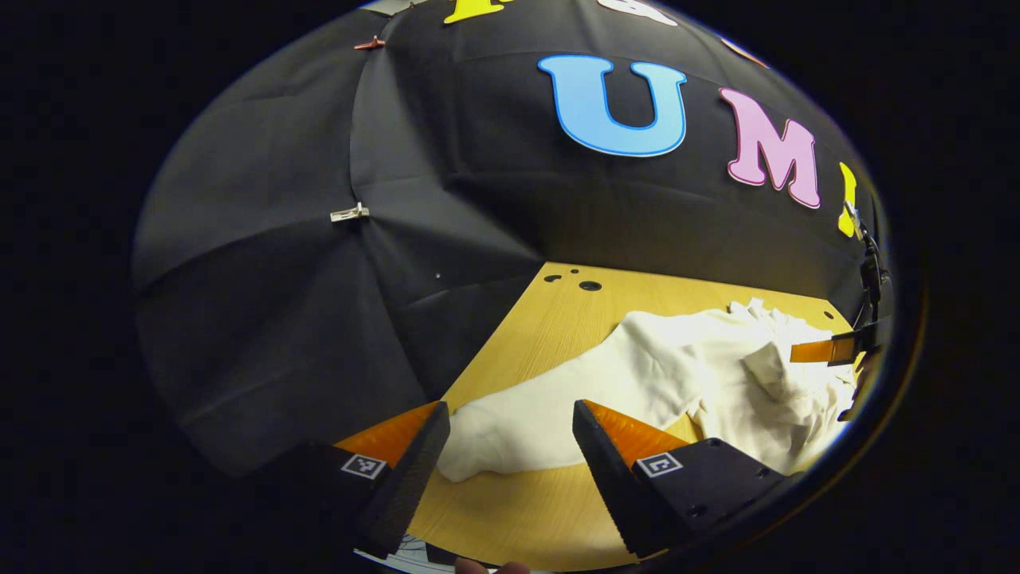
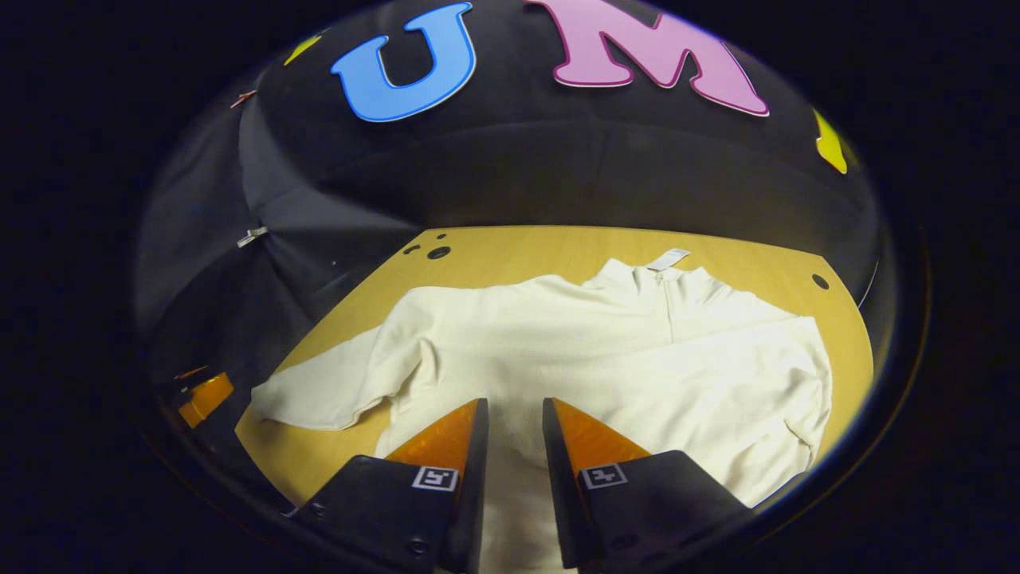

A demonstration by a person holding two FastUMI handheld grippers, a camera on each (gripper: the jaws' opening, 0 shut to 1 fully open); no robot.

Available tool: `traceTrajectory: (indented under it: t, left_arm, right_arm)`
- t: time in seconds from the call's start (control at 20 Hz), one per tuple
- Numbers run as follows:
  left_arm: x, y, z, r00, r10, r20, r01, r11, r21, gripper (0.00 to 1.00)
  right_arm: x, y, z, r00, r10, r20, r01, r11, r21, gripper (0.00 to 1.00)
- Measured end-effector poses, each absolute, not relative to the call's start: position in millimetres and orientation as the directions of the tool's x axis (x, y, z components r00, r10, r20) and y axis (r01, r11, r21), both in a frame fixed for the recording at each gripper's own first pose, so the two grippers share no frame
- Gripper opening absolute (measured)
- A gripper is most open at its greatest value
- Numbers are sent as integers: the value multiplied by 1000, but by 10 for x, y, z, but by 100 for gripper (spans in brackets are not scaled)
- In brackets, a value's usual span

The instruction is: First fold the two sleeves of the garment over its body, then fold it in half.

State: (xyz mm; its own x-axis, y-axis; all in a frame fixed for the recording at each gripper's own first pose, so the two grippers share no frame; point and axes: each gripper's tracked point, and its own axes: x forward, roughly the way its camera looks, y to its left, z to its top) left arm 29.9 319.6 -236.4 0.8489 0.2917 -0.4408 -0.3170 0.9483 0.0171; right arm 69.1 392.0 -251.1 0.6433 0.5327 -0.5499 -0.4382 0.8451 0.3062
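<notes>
Left gripper [image 1: 510,446], bottom of the left gripper view: jaws wide, nothing between them, sleeve [image 1: 542,430] cuff lying on the surface [image 1: 550,319] just beyond the tips. Right gripper [image 2: 514,430], bottom centre of the right gripper view: jaws narrow, over the garment [image 2: 606,351] body; can't tell if cloth is pinched. Garment lies spread mid-frame, collar [image 2: 657,275] at the far side.

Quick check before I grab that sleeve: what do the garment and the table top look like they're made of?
Garment: cream knit, probably fleece or sweatshirt cotton; matte, finely textured, soft rumpled folds, with a zip at the collar. Table: wood-look board, likely laminate; smooth, light sheen, straight printed-looking grain. The sleeve lies limp, so should pinch easily.
</notes>
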Motion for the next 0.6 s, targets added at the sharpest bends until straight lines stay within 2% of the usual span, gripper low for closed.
traceTrajectory:
  t: [0.05, 0.1, 0.15, 0.2, 0.25, 0.6]
  left_arm:
    - [282, 3210, -2424, 843, 295, -449, -322, 947, 18, 98]
    - [269, 3217, -2465, 837, 300, -458, -327, 945, 20, 98]
    - [244, 3236, -2525, 830, 307, -467, -335, 942, 23, 98]
    - [231, 3264, -2562, 823, 315, -473, -344, 939, 27, 98]
    - [208, 3293, -2621, 814, 328, -479, -356, 934, 34, 98]
    - [223, 3556, -3059, 737, 389, -553, -422, 904, 72, 98]
  right_arm:
    - [622, 3972, -2502, 625, 556, -548, -456, 830, 321, 35]
    - [557, 4012, -2461, 608, 578, -545, -475, 814, 334, 53]
    - [506, 4007, -2434, 603, 586, -542, -487, 808, 331, 59]
    - [461, 3965, -2396, 605, 588, -537, -499, 806, 320, 55]
    - [424, 3920, -2346, 609, 590, -530, -509, 803, 310, 64]
    - [243, 3370, -2245, 657, 534, -532, -455, 844, 284, 66]
